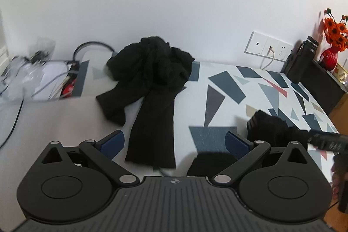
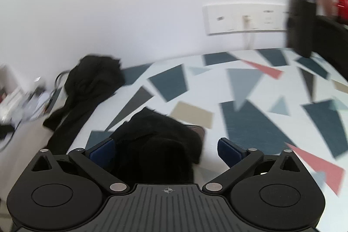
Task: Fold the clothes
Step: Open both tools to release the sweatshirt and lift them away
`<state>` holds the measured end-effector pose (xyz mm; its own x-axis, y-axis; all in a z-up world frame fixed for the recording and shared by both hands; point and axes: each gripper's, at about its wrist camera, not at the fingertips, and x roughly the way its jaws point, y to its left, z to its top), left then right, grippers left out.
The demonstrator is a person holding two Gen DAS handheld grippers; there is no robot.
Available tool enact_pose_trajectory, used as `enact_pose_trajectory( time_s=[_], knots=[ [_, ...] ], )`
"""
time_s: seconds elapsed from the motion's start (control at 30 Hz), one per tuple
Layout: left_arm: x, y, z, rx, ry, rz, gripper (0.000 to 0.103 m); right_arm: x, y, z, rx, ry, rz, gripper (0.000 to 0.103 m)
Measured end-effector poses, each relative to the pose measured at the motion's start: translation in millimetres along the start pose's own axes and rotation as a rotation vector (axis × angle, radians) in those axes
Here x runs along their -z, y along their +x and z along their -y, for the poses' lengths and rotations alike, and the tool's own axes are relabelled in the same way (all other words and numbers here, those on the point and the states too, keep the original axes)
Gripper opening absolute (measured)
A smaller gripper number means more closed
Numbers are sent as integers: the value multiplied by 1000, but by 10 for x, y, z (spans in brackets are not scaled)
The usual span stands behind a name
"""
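Spread right tongs [image 2: 166,148] over soft, perhaps knitted, black bundle [image 2: 158,134].

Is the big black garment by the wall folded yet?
No. The black garment lies crumpled in a heap, two long parts trailing loose toward the camera.

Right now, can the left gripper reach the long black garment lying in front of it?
Probably yes. The left gripper is open, and the black garment lies flat on the bed between its fingers, with nothing in the way.
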<state>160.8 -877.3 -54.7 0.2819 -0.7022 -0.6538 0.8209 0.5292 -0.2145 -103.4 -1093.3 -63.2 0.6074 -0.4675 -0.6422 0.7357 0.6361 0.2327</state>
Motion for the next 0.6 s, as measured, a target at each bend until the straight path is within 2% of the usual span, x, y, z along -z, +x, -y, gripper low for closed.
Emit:
enact_pose_trajectory(
  time_s=[0.17, 0.3, 0.47, 0.6],
  knots=[
    [276, -287, -50, 69, -32, 10, 102, 56, -464, -108, 144, 17, 57, 102],
    [472, -438, -69, 92, -30, 2, 102, 191, -792, -241, 215, -16, 83, 102],
    [594, -472, 48, 19, 70, 3, 102, 275, -1113, -337, 255, -55, 68, 102],
    [648, -554, 89, 60, 69, 66, 102, 127, -1374, -385, 238, -83, 87, 102]
  ],
)
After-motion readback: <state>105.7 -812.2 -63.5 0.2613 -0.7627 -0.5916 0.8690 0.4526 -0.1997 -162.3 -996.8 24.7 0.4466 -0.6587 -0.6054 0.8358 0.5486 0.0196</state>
